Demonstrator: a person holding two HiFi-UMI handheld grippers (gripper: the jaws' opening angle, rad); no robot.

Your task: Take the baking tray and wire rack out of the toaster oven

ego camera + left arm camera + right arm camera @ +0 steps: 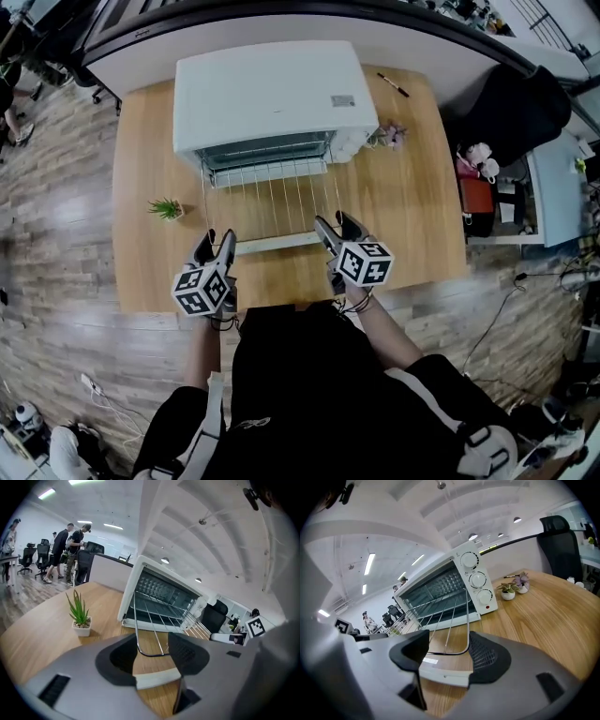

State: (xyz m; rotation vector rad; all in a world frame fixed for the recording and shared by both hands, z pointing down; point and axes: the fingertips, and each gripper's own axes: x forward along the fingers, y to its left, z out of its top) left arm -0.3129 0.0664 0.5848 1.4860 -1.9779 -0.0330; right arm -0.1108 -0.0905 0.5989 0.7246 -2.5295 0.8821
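The white toaster oven (267,94) (159,592) (440,588) stands at the back of the wooden table (412,216) with its door folded down. The door's white edge (277,244) lies near me. The wire rack (272,202) (154,616) (450,611) sticks far out of the opening, over the door. My left gripper (217,236) (152,651) has the rack's front left corner between its wide-set jaws. My right gripper (333,223) (447,651) has the front right corner the same way. Neither pair of pads closes on the wire. No baking tray shows in the dim oven.
A small potted plant (167,208) (79,613) stands left of the door. Two tiny flower pots (389,136) (513,590) and a pen (394,84) lie right of the oven. The table's front edge (281,298) is just below the grippers. People (70,550) stand far off.
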